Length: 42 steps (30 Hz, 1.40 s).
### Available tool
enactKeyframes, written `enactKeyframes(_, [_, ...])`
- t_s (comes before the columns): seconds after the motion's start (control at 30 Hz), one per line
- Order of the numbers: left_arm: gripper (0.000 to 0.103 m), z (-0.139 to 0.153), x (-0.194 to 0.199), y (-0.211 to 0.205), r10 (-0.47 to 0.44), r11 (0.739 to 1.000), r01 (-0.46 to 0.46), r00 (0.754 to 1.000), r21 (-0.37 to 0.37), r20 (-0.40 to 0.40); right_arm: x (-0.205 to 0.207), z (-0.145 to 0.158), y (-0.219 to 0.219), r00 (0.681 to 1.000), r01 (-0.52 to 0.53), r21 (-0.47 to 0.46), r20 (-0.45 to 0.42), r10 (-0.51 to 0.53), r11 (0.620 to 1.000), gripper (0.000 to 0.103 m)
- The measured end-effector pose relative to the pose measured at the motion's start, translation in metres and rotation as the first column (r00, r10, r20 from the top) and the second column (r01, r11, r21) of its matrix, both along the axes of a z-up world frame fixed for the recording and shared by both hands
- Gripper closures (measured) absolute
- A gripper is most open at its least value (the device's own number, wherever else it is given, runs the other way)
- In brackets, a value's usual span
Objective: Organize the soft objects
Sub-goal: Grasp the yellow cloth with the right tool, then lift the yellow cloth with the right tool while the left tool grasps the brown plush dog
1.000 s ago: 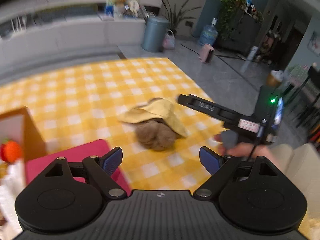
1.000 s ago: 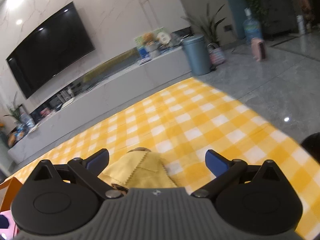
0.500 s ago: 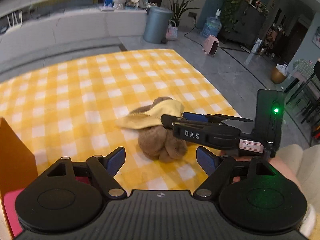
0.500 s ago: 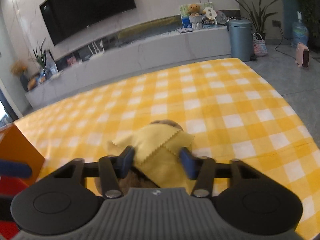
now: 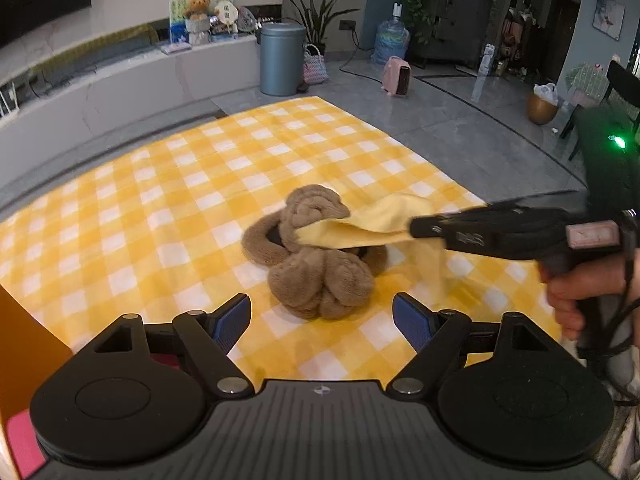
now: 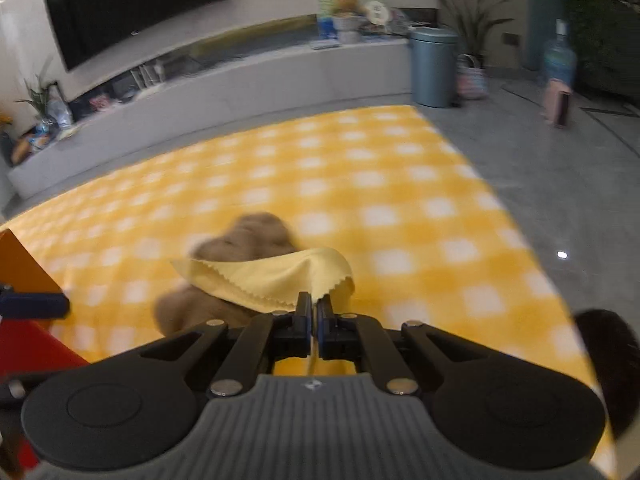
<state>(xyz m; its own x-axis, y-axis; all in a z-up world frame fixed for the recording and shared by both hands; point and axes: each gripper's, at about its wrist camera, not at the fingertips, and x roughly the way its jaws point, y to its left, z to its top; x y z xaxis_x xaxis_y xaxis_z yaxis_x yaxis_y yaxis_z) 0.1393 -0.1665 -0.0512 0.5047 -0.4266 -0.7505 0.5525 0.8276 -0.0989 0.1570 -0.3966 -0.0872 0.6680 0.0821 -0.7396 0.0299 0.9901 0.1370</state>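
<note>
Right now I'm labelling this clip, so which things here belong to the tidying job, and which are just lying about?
In the job:
yellow cloth, pinched in the right tool
brown plush scarf, knotted beneath the cloth
left tool, open in front of the scarf

Lying about:
grey bin
water jug
pink heater
teddy bear
television

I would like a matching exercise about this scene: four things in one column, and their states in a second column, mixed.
Things:
1. left gripper
2. right gripper
3. yellow cloth
4. brown plush toy

States:
A. lies on the checked blanket
B. open, holds nothing
C. pinched at one edge, partly lifted
D. shut on the cloth

Pairs: 1-B, 2-D, 3-C, 4-A
</note>
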Motion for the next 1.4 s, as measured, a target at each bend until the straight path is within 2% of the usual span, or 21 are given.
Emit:
enactKeyframes(0.07, [0.008,0.003,0.000,0.001,-0.005,1.000,0.004,1.000,-0.030,-0.026,-0.009,-0.001,-0.009,1.000,0.009,-0.023,-0.030,-0.009,1.000,0.091])
enactKeyframes(0.1, [0.008,0.005,0.000,0.003,-0.005,0.998,0.003,0.999,-0.056,-0.032,-0.011,-0.004,-0.015,0.999,0.020,-0.011,-0.039,-0.020,1.000,0.080])
enactKeyframes(0.13, [0.008,0.007,0.000,0.003,-0.002,0.997,-0.001,0.999,-0.077,-0.036,-0.012,-0.007,-0.020,0.998,0.040,0.011,-0.050,-0.039,0.999,0.046])
enactKeyframes(0.17, [0.008,0.008,0.000,0.004,0.005,0.996,-0.008,0.999,-0.092,-0.040,-0.011,-0.011,-0.026,0.996,0.065,0.036,-0.060,-0.062,0.997,0.023])
enactKeyframes(0.3, [0.008,0.010,0.003,0.003,0.031,0.989,-0.040,0.997,-0.139,-0.064,-0.003,-0.024,-0.042,0.984,0.168,0.157,-0.094,-0.154,0.973,0.014])
enactKeyframes(0.33, [0.008,0.010,0.005,0.001,0.031,0.991,-0.040,0.997,-0.130,-0.068,0.002,-0.027,-0.042,0.977,0.200,0.183,-0.112,-0.182,0.963,0.010])
enactKeyframes(0.37, [0.008,0.009,0.006,-0.002,0.033,0.993,-0.040,0.997,-0.109,-0.067,0.005,-0.031,-0.043,0.969,0.234,0.202,-0.135,-0.209,0.951,0.010])
enactKeyframes(0.43, [0.008,0.009,0.005,-0.008,0.042,0.996,-0.045,0.998,-0.073,-0.048,0.012,-0.038,-0.040,0.953,0.278,0.196,-0.181,-0.244,0.940,0.010])
enactKeyframes(0.53, [0.008,0.010,0.003,-0.012,0.024,0.997,-0.026,0.999,-0.070,-0.026,0.017,-0.042,-0.030,0.957,0.252,0.114,-0.180,-0.230,0.961,0.009])
enactKeyframes(0.67, [0.008,0.015,0.002,-0.016,0.011,0.997,-0.012,1.000,-0.077,-0.024,0.021,-0.046,-0.021,0.966,0.190,-0.008,-0.177,-0.189,0.982,0.009])
enactKeyframes(0.8, [0.007,0.025,-0.002,-0.026,-0.024,0.999,0.026,0.998,-0.035,0.060,0.018,-0.048,-0.011,0.978,0.098,-0.115,-0.175,-0.117,0.988,0.013])
enactKeyframes(0.9, [0.006,0.024,0.005,-0.041,-0.064,0.998,0.064,0.998,0.016,0.029,0.014,-0.045,-0.010,0.987,0.063,-0.125,-0.140,-0.080,0.990,0.034])
enactKeyframes(0.97, [0.006,0.018,0.012,-0.050,-0.057,0.998,0.057,0.998,0.027,0.001,0.012,-0.042,-0.013,0.989,0.070,-0.121,-0.123,-0.085,0.990,0.061])
enactKeyframes(1.07, [0.006,0.009,0.020,-0.064,-0.076,0.996,0.077,0.997,0.052,-0.030,0.010,-0.039,-0.015,0.990,0.057,-0.121,-0.118,-0.071,0.991,0.079])
enactKeyframes(1.13, [0.006,0.002,0.024,-0.072,-0.081,0.994,0.084,0.995,0.074,-0.052,0.008,-0.038,-0.014,0.991,0.049,-0.132,-0.120,-0.065,0.990,0.084])
enactKeyframes(1.17, [0.006,-0.001,0.026,-0.074,-0.067,0.995,0.072,0.996,0.069,-0.067,0.007,-0.037,-0.014,0.990,0.040,-0.136,-0.127,-0.057,0.990,0.091])
enactKeyframes(1.23, [0.006,-0.008,0.031,-0.079,-0.068,0.995,0.074,0.994,0.065,-0.090,0.002,-0.034,-0.015,0.989,0.033,-0.142,-0.140,-0.053,0.989,0.097])
enactKeyframes(1.4, [0.006,-0.025,0.042,-0.093,-0.050,0.990,0.059,0.996,0.127,-0.074,-0.013,-0.024,-0.034,0.984,0.127,-0.158,-0.103,-0.145,0.979,0.099])
